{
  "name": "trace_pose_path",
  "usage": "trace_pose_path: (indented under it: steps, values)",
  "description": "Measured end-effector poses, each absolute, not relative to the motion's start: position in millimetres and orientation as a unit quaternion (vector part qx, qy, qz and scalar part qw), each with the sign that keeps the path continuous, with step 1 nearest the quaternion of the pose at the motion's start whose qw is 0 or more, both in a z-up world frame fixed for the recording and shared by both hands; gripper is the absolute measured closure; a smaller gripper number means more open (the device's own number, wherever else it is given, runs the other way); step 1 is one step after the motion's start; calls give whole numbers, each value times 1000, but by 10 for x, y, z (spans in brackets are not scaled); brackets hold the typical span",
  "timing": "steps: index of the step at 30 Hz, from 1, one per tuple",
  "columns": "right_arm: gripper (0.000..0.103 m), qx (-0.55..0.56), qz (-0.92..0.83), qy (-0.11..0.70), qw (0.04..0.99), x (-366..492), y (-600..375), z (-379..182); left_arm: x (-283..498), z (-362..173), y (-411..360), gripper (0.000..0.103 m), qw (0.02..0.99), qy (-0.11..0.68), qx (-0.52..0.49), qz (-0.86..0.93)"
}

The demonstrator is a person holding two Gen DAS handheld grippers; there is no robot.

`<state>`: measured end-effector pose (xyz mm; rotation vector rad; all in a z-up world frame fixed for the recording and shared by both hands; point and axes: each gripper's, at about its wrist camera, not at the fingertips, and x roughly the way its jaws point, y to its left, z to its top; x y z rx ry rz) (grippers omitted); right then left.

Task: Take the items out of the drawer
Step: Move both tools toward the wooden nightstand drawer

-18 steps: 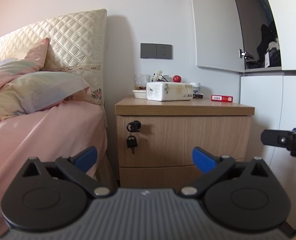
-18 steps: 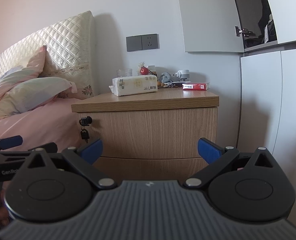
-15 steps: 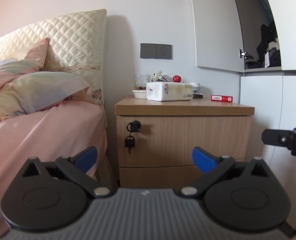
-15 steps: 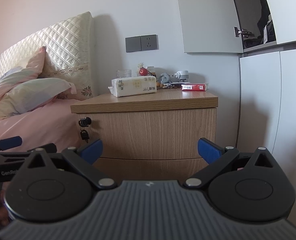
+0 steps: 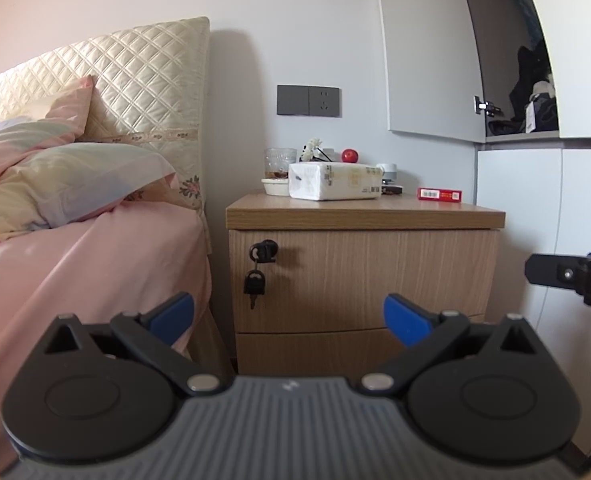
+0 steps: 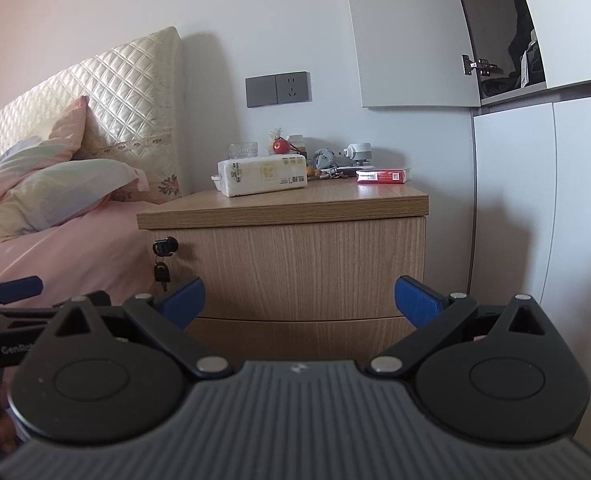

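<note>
Both grippers, left and right, hang with jaws apart and empty. Straight ahead stands the nightstand; its closed top drawer runs left-right, key at its left end, nearer the left gripper.

a nightstand stands between a bed on its left and a wardrobe on its right, its two drawers stacked, a key hanging at the upper one's left edge. on top, a tissue pack lies left of a box, a glass behind it.
</note>
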<state>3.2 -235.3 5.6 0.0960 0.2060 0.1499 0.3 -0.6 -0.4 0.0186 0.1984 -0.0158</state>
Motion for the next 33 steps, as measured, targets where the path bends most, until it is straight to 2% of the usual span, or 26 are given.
trace_pose_path:
  steps: [33]
  values:
    - [0, 54, 74, 101, 991, 46, -2358, 49, -2, 10, 23, 0, 995, 101, 12, -8]
